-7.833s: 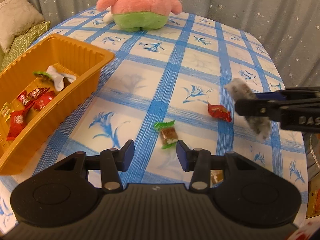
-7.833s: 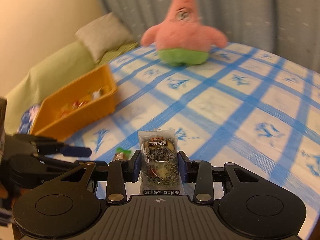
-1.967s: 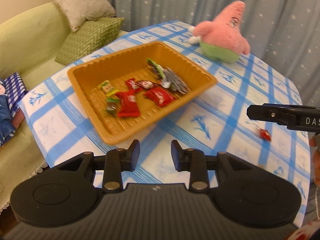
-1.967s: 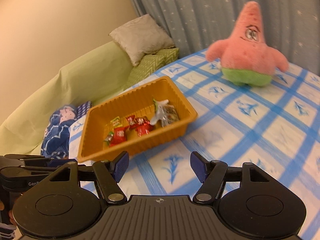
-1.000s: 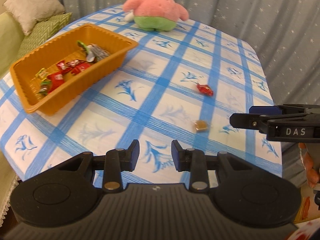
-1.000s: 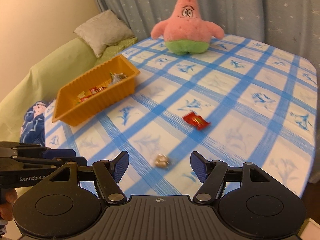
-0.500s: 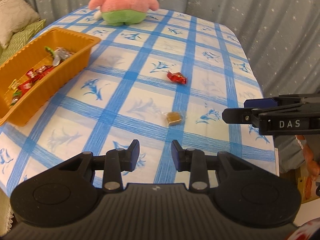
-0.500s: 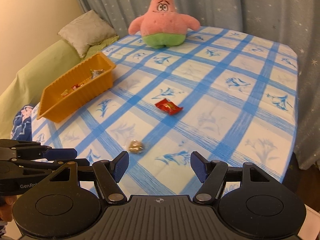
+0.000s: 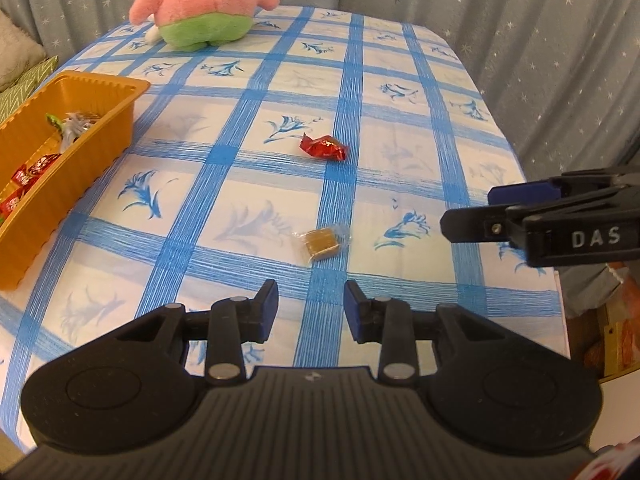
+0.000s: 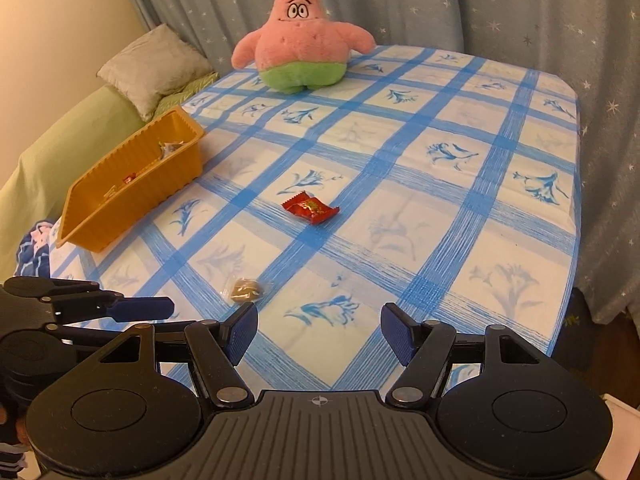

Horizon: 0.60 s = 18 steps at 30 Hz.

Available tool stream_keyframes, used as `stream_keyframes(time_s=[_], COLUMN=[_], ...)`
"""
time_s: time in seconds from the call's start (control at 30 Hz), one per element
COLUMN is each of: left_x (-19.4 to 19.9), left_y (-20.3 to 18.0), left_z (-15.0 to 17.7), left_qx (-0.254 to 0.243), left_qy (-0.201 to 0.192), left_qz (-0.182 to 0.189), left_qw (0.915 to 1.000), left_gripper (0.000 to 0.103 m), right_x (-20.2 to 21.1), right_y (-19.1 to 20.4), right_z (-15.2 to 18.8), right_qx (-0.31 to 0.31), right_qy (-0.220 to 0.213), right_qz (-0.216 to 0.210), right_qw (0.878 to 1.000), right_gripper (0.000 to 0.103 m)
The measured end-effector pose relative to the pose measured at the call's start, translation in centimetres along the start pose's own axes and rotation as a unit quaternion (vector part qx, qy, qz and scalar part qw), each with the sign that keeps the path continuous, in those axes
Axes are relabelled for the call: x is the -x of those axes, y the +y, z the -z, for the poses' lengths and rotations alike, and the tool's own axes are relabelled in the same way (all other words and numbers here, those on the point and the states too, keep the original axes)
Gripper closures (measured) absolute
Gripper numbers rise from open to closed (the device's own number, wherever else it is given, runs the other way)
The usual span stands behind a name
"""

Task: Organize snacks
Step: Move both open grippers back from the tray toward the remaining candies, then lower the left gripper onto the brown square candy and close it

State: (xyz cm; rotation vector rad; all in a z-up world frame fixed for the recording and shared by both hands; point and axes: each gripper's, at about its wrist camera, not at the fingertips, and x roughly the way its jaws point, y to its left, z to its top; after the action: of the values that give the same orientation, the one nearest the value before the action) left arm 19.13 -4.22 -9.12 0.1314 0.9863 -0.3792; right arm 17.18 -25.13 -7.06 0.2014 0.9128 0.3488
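Observation:
A small brown candy in a clear wrapper lies on the blue-checked tablecloth just beyond my left gripper, whose jaws stand narrowly open with nothing between them. Farther back lies a red wrapped candy. The orange tray at the left holds several wrapped snacks. My right gripper is wide open and empty above the table's near part, with the brown candy ahead of its left finger. It also juts in at the right of the left wrist view.
A pink and green star plush sits at the table's far end. A green sofa with pillows lies beyond the tray. The table edge drops off at the right, before a grey starred curtain.
Both grippers have swung away from the tray toward the two loose candies and come lower. The brown candy now sits closer to the left fingertips. Neither gripper's opening has visibly changed.

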Motion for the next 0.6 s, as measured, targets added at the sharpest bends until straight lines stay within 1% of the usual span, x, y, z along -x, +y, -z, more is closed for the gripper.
stream_keyframes(time_s=[0.3, 0.47, 0.6], left_x=[-2.6, -3.9, -4.9], left_y=[-0.1, -0.5, -0.2], left_z=[-0.7, -1.3, -2.2], left_qx=[-0.032, -0.062, -0.07], left_qy=[0.009, 0.003, 0.003], left_qz=[-0.009, -0.021, -0.021], left_qw=[0.9994, 0.9979, 0.9973], left_gripper=[0.07, 0.067, 0.065], right_x=[-0.4, -0.6, -0.8], right_y=[-1.0, -1.6, -2.1], right_z=[-0.3, -0.2, -0.2], right_qx=[-0.019, -0.033, -0.043], right_qy=[0.001, 0.003, 0.004], right_qz=[0.009, 0.014, 0.019], right_qw=[1.0, 0.999, 0.999], right_gripper=[0.035, 0.035, 0.035])
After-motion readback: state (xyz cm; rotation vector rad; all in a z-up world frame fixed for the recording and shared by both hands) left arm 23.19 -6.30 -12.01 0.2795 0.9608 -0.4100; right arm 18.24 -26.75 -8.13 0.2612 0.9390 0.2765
